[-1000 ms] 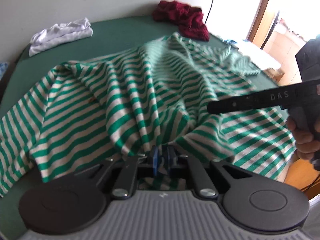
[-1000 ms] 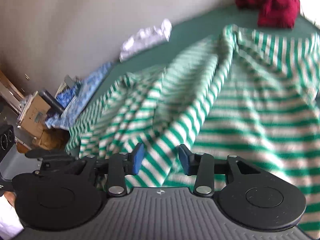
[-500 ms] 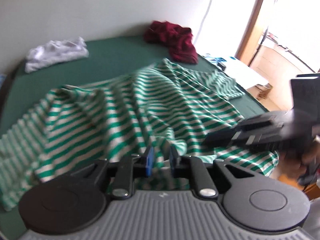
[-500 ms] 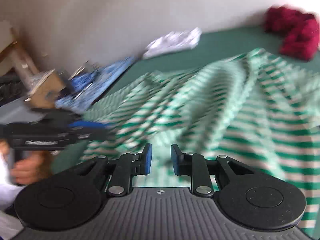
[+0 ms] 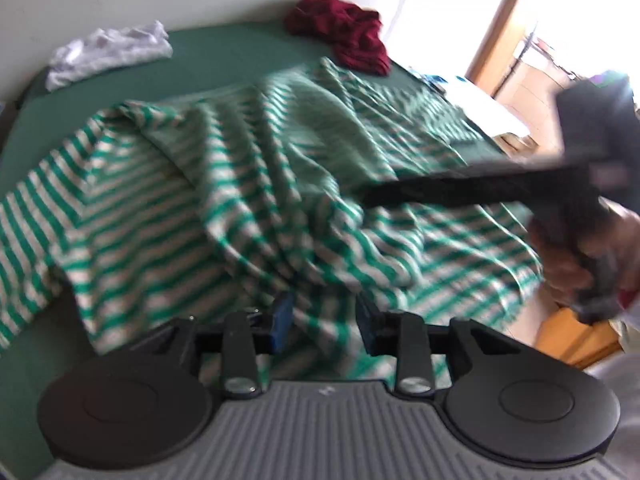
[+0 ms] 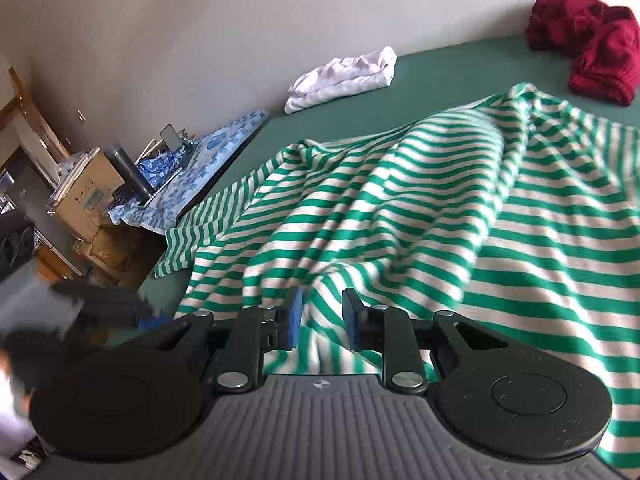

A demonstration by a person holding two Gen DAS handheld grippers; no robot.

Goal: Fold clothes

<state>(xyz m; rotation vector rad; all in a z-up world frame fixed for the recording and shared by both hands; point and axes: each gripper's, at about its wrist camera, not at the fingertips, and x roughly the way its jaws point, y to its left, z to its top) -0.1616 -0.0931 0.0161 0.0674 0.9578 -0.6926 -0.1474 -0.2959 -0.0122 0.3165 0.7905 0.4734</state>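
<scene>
So the green-and-white striped shirt [image 5: 248, 184] is spread rumpled over the green bed [image 5: 224, 56], right ahead of both tongs. The left gripper [image 5: 326, 320] has its jaws opening, with a fold of shirt between them, though its blue pads [image 5: 283, 318] don't look like they're pressing on it. The right gripper [image 6: 320, 320] sits partly open with a bunch of striped cloth between the pads; can't tell if it's actually pinched. Beyond the shirt lie a crumpled white garment [image 6: 344, 78] and a dark red one [image 6: 588, 46].
</scene>
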